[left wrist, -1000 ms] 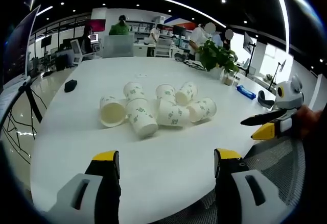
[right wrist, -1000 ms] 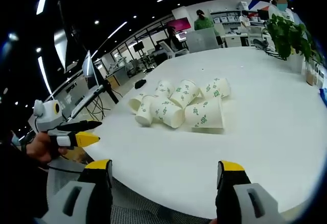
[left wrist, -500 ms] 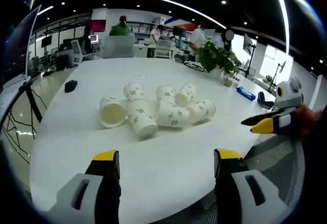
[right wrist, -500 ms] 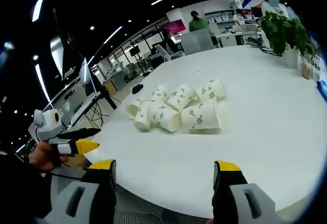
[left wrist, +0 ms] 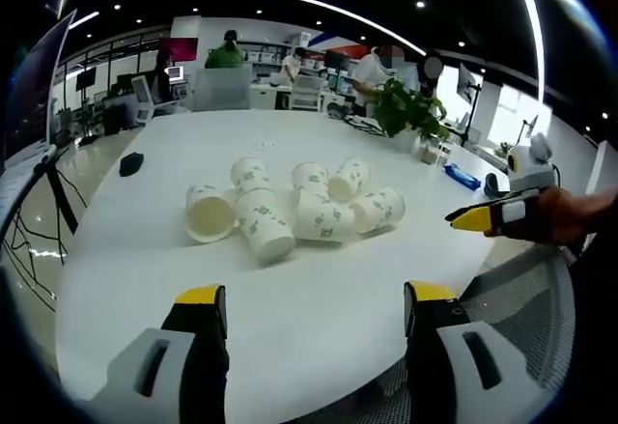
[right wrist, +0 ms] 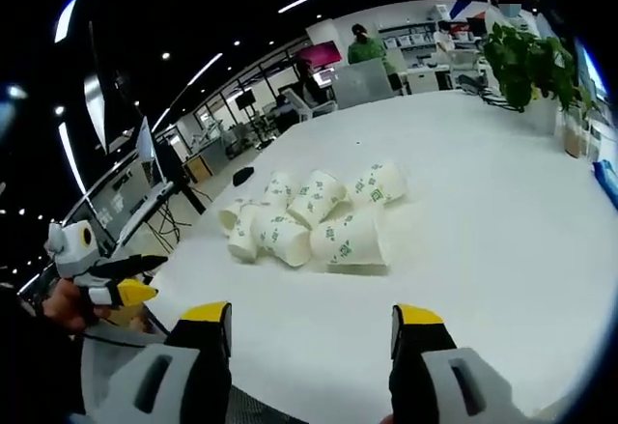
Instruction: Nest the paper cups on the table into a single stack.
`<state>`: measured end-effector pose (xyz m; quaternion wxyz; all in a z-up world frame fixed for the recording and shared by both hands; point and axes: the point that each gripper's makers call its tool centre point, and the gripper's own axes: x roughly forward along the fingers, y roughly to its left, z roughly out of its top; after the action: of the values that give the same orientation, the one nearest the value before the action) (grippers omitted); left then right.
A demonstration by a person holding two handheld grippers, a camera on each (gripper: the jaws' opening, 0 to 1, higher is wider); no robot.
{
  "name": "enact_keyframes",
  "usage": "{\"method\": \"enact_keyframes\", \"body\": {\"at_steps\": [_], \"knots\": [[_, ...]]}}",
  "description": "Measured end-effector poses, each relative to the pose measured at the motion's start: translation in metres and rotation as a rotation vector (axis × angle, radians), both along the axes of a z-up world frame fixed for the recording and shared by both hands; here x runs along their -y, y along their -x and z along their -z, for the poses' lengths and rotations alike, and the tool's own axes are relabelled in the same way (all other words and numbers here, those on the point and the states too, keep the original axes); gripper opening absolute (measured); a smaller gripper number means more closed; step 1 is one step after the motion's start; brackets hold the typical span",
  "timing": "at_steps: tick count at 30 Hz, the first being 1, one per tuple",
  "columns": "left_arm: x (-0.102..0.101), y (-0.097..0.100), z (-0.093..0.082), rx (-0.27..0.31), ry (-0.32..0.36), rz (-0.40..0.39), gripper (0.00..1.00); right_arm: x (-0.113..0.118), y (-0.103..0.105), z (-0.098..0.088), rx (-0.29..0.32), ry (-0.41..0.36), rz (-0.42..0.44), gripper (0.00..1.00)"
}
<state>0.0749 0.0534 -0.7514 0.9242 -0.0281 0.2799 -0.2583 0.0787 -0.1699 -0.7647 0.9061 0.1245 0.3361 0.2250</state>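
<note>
Left claw (left wrist: 311, 313) at the bottom of the left gripper view, jaws apart, nothing between them, over the near edge of the white counter (left wrist: 319, 279). Right claw (right wrist: 311, 327) at the bottom of the right gripper view, jaws likewise apart and empty. In the left gripper view I see the right claw at the right edge, held in a hand (left wrist: 565, 216); its yellow tips look close together from this side, but I cannot judge the gap there. In the right gripper view the left claw sits lower left, off the counter. Paper cups (left wrist: 290, 209) lie on their sides in a loose cluster mid-frame, touching one another, none nested that I can tell. Beyond: black object (left wrist: 131, 163) upper left, potted plant (left wrist: 410, 110) upper right, people standing at the far end.
</note>
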Motion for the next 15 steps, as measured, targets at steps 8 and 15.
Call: {"method": "enact_keyframes", "body": {"at_steps": [8,15], "knots": [[0.000,0.000,-0.001,0.000,0.005,0.003,0.74,0.009,-0.024,0.017,-0.005,0.027,-0.038,0.61],[0.000,0.000,-0.001,0.000,0.007,0.001,0.73,0.012,-0.052,0.022,-0.006,0.037,-0.048,0.56]]}}
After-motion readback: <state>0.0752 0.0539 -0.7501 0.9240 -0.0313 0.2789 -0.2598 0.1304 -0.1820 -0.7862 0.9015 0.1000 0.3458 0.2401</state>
